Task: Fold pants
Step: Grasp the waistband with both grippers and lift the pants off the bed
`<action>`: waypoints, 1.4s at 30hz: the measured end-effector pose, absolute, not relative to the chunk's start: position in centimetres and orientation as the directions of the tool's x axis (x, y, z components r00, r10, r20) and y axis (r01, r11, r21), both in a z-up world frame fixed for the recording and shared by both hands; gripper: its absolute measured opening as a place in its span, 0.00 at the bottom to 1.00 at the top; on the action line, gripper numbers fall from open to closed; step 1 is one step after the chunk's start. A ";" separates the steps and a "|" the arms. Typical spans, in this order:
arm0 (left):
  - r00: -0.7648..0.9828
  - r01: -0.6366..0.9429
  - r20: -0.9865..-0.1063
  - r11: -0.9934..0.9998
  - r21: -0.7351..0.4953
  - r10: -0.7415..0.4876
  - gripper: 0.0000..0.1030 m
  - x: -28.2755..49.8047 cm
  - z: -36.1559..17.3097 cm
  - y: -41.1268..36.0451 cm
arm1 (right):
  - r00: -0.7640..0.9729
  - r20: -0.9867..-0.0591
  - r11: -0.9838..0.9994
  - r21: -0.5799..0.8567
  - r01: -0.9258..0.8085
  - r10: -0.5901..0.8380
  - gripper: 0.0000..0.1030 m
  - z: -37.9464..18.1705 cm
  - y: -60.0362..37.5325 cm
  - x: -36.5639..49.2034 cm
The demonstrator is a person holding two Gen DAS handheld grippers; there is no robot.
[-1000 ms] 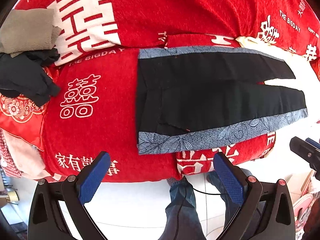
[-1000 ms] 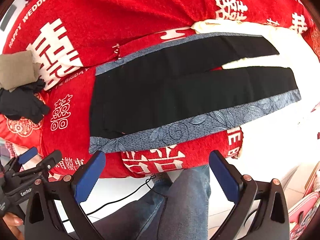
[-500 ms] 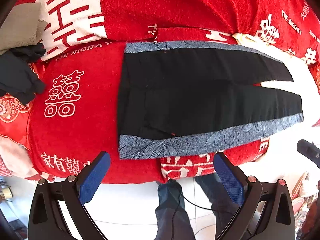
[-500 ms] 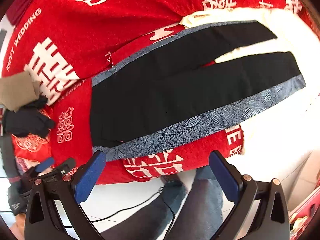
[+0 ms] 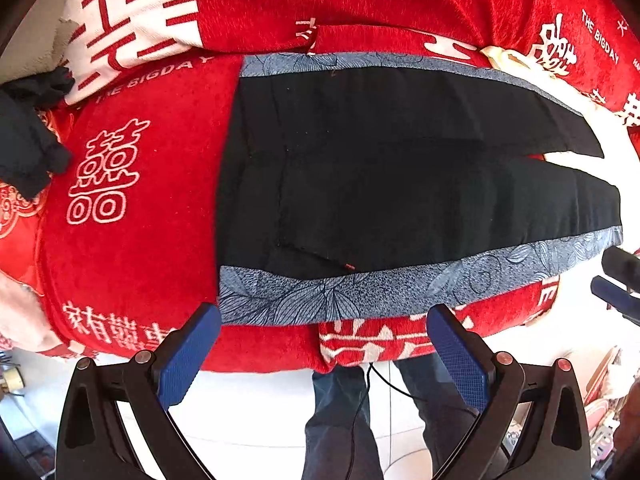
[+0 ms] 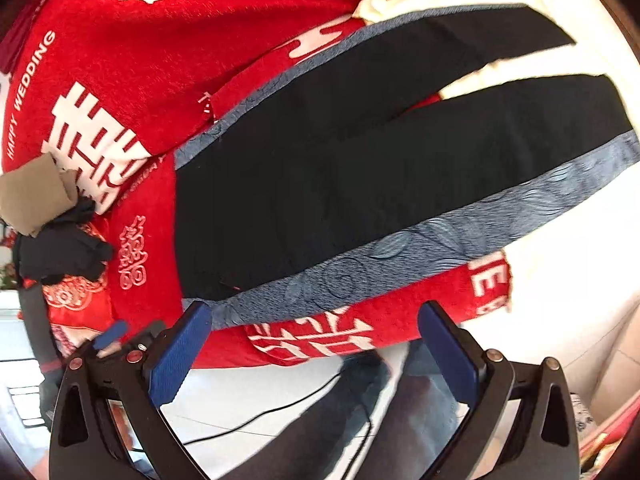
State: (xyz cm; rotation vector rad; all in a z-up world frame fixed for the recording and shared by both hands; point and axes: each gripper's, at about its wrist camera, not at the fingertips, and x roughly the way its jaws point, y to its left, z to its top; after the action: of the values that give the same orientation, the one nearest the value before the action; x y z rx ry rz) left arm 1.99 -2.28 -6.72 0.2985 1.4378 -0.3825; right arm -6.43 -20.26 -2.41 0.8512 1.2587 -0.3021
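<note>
Overhead, the left gripper (image 5: 324, 352) hangs with its blue pads spread wide and nothing between them, just short of the near edge of the black pants (image 5: 400, 176), which lie flat and unfolded on a sofa under a red cover (image 5: 132, 264) printed with white wedding characters. The right gripper (image 6: 314, 346) is likewise splayed and empty, poised off the same near edge, closer to the leg end. The pants run waistband at the left to hems at the right, the two legs parting slightly over a cream patch of cushion (image 6: 560, 240), and a grey-blue leaf-patterned side stripe (image 5: 400, 292) borders the nearest edge. The first fold looks not yet begun; the likely opening move is to bring the near leg over the far one. To do it well, each gripper would want to bite only the striped near edge, one by the waistband corner and one by the hem, lifting together so the cloth travels level and the stripes meet. Pinching the plush cover along with the fabric is the risk, as is letting the soft hem sag. A tan cloth (image 6: 32, 196) and a dark garment (image 6: 60, 248) sit piled at the far left, well apart from the work.
</note>
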 end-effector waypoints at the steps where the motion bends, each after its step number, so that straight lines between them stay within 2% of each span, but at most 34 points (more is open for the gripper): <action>1: 0.088 0.425 -0.992 0.904 -0.041 -0.087 1.00 2.1 -7.3 -2.1 | 0.334 -0.903 0.650 0.427 0.628 0.270 1.00 -3.0 -20.4 -6.3; 5: 0.055 0.353 -0.983 0.925 -0.142 -0.172 1.00 2.8 -10.0 -0.4 | 0.403 -0.828 0.578 0.561 0.592 0.391 1.00 -6.0 -20.6 -5.7; 6: 0.051 0.336 -0.980 0.927 -0.164 -0.192 1.00 3.0 -10.4 -0.2 | 0.415 -0.809 0.565 0.588 0.579 0.416 0.97 -6.7 -20.5 -5.5; 8: 0.037 0.291 -0.966 0.927 -0.236 -0.258 1.00 3.3 -11.7 0.8 | 0.431 -0.774 0.545 0.632 0.551 0.464 0.84 -8.1 -20.1 -5.3; 9: 0.028 0.271 -0.956 0.923 -0.273 -0.292 1.00 3.4 -12.5 1.3 | 0.434 -0.750 0.526 0.661 0.535 0.500 0.68 -9.1 -19.8 -5.2; 10: 0.018 0.261 -0.948 0.917 -0.302 -0.317 1.00 3.4 -13.2 1.6 | 0.435 -0.712 0.493 0.699 0.519 0.551 0.60 -10.4 -19.3 -5.1; 13: 0.005 0.250 -0.940 0.911 -0.329 -0.341 1.00 3.0 -14.9 2.2 | 0.420 -0.640 0.425 0.755 0.499 0.644 0.58 -13.9 -17.4 -5.2; 18: -0.030 0.193 -0.921 0.902 -0.386 -0.388 1.00 2.3 -16.9 3.4 | 0.362 -0.632 0.424 0.750 0.508 0.685 0.58 -19.0 -14.8 -6.5; 22: -0.057 0.177 -0.909 0.892 -0.417 -0.414 1.00 1.7 -17.9 4.0 | 0.414 -0.624 0.363 0.751 0.551 0.663 0.58 -21.3 -15.4 -7.9; 26: -0.084 0.139 -0.899 0.888 -0.438 -0.430 1.00 1.2 -19.1 4.1 | 0.505 -0.558 0.233 0.790 0.567 0.659 0.58 -22.1 -16.6 -8.7; 27: -0.087 0.123 -0.895 0.887 -0.445 -0.437 1.00 1.0 -19.2 4.3 | 0.517 -0.546 0.211 0.794 0.570 0.659 0.54 -22.2 -16.7 -8.5; 28: -0.095 0.097 -0.887 0.883 -0.459 -0.451 1.00 0.8 -19.4 4.5 | 0.525 -0.539 0.198 0.798 0.570 0.659 0.32 -22.3 -16.8 -8.4; 29: -0.103 0.057 -0.872 0.873 -0.485 -0.478 1.00 0.6 -19.5 4.7 | 0.534 -0.536 0.188 0.799 0.571 0.654 0.21 -22.2 -17.0 -8.2; 30: -0.102 0.034 -0.862 0.864 -0.503 -0.497 1.00 0.7 -19.6 4.8 | 0.549 -0.531 0.177 0.803 0.569 0.646 0.13 -21.9 -17.2 -7.8; 31: -0.092 -0.005 -0.839 0.842 -0.539 -0.537 1.00 1.0 -19.5 4.7 | 0.566 -0.515 0.170 0.818 0.550 0.644 0.10 -21.4 -17.4 -7.4; 35: -0.007 -0.087 -0.806 0.803 -0.589 -0.592 1.00 3.4 -19.3 4.5 | 0.569 -0.475 0.225 0.862 0.455 0.671 0.09 -18.4 -17.6 -6.0; 37: 0.000 -0.104 -0.817 0.812 -0.574 -0.577 0.98 4.3 -19.9 4.3 | 0.531 -0.495 0.279 0.856 0.436 0.688 0.09 -17.7 -17.3 -5.4; 40: -0.028 -0.063 -0.845 0.845 -0.532 -0.534 0.90 4.6 -20.3 3.4 | 0.472 -0.535 0.317 0.827 0.465 0.701 0.11 -18.8 -17.5 -5.6; 42: -0.033 -0.029 -0.860 0.861 -0.508 -0.509 0.89 4.3 -20.3 3.2 | 0.460 -0.569 0.321 0.798 0.510 0.682 0.11 -19.9 -18.4 -6.8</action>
State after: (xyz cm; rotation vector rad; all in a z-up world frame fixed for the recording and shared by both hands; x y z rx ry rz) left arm 4.33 3.21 -20.34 -0.4363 1.5701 -0.4053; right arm -6.82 -18.44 -19.92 1.3255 1.1805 0.1566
